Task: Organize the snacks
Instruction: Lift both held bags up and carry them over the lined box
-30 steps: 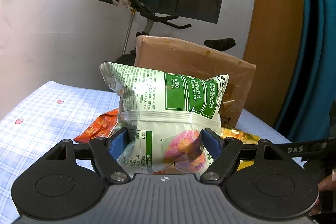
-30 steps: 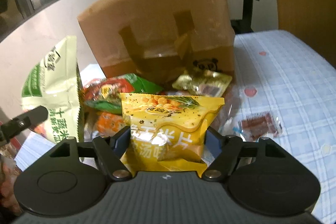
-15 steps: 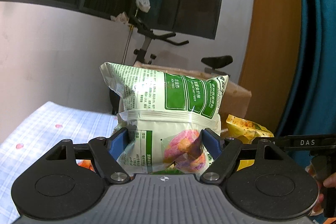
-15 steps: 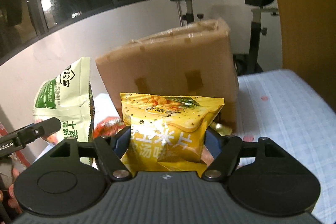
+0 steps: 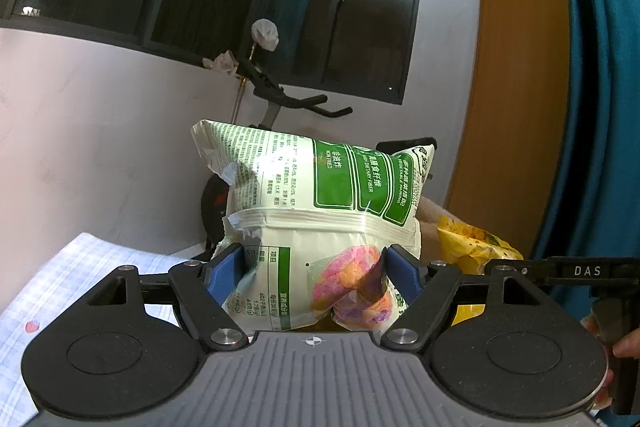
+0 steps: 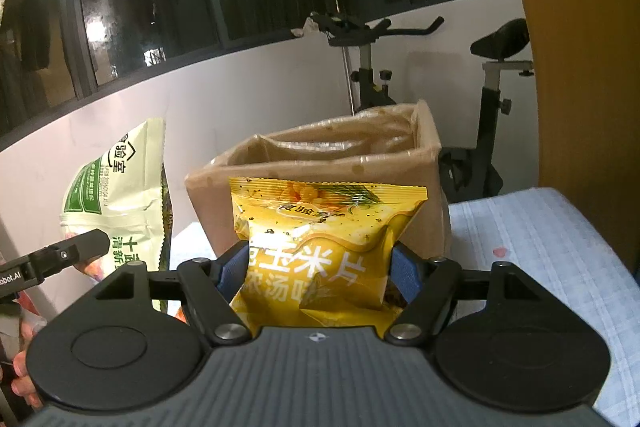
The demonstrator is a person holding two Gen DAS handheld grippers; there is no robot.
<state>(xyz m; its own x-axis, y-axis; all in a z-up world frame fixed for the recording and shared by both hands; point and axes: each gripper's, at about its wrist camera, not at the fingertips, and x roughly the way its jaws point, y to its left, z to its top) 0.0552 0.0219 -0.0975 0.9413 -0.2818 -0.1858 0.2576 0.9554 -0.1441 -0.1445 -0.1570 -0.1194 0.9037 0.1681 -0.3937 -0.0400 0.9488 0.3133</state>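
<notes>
The left gripper (image 5: 314,277) pinches a green-and-white bag (image 5: 320,211) by its lower part, holding it upright above the checked cloth (image 5: 80,267). The right gripper (image 6: 316,277) pinches a yellow bag (image 6: 320,239) between its blue pads — held up in front of the open cardboard box (image 6: 320,163), which stands on the cloth before an exercise bike (image 6: 368,39).
</notes>
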